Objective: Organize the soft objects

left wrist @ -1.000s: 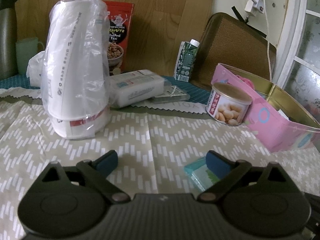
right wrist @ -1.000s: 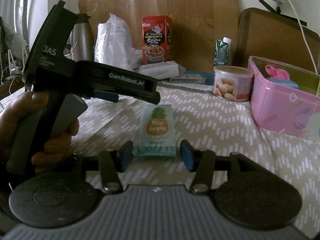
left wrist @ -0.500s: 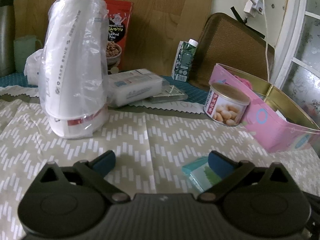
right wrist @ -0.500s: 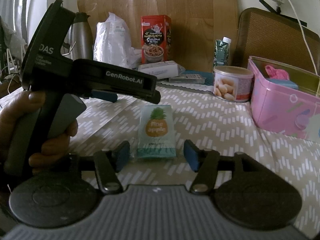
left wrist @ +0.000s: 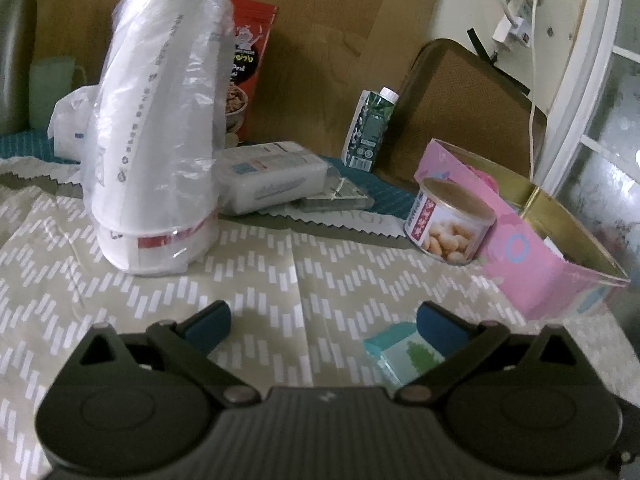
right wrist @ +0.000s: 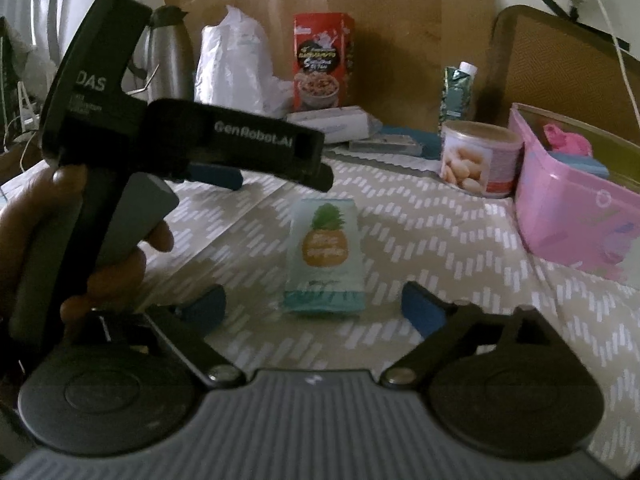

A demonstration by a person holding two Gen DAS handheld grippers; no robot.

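Right gripper (right wrist: 314, 312) jaws opening — pineapple packet (right wrist: 325, 256) flat on cloth (right wrist: 440, 248) between them, pads clear. Left gripper (left wrist: 322, 322) spread wide — empty.

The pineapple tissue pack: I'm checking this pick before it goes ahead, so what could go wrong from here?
The right gripper is opening, its pads clear of the pineapple tissue pack, which lies flat on the tablecloth; closing low could pinch the cloth instead.

The left gripper hangs open close beside the pack, so the two tools might bump.

On the way to the pink tin, the nut can stands near its wall and could be knocked.
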